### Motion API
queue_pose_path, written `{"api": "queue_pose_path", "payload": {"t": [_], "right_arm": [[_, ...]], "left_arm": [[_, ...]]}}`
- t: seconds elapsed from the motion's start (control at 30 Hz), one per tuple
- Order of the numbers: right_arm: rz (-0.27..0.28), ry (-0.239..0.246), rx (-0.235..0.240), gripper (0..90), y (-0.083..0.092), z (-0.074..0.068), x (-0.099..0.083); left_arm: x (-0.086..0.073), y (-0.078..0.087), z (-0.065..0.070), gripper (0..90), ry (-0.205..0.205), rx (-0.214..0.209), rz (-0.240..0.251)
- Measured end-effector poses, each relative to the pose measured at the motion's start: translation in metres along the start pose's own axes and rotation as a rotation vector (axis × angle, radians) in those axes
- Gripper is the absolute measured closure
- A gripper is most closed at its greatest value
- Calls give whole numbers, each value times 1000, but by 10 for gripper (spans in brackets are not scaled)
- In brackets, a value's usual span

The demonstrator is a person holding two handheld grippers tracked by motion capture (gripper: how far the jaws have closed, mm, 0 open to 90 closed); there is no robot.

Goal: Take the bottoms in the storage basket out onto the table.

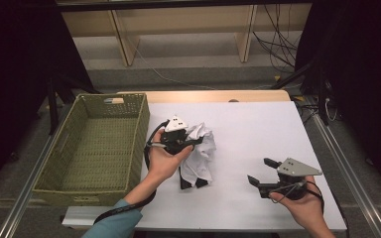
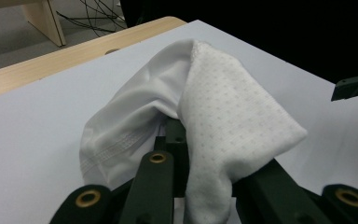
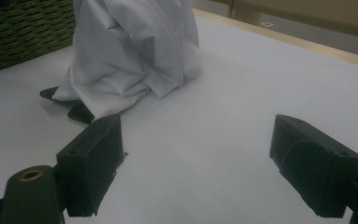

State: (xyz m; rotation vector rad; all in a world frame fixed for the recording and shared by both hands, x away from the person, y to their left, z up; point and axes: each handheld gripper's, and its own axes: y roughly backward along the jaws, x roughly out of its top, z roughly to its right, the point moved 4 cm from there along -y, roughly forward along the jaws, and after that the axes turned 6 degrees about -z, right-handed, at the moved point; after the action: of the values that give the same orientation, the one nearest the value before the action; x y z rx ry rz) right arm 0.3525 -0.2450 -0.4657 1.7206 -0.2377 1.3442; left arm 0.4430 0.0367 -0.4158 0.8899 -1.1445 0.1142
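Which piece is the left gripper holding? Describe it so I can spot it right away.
Start at the green woven basket on the table's left; just right of it the left gripper is shut on a white garment. It is crumpled, hanging to the white tabletop, with black trim at its bottom.

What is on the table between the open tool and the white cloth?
Nothing: in the right gripper view, bare white table runs from the right tool to the crumpled white cloth.

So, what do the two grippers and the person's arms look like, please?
Both the left gripper and the right gripper are black with blocky jaws, brass-coloured pivots, a grey three-cornered plate on top and a trailing black cable. The left arm wears a teal sleeve.
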Motion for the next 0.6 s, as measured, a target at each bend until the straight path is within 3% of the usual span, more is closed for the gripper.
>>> {"api": "queue_pose_path", "payload": {"t": [0.37, 0.6], "right_arm": [[-6, 3, -1, 182, 0, 0, 0], [-5, 2, 2, 182, 0, 0, -1]], "left_arm": [[-11, -10, 0, 774, -82, 45, -48], [-23, -19, -2, 756, -88, 57, -110]]}}
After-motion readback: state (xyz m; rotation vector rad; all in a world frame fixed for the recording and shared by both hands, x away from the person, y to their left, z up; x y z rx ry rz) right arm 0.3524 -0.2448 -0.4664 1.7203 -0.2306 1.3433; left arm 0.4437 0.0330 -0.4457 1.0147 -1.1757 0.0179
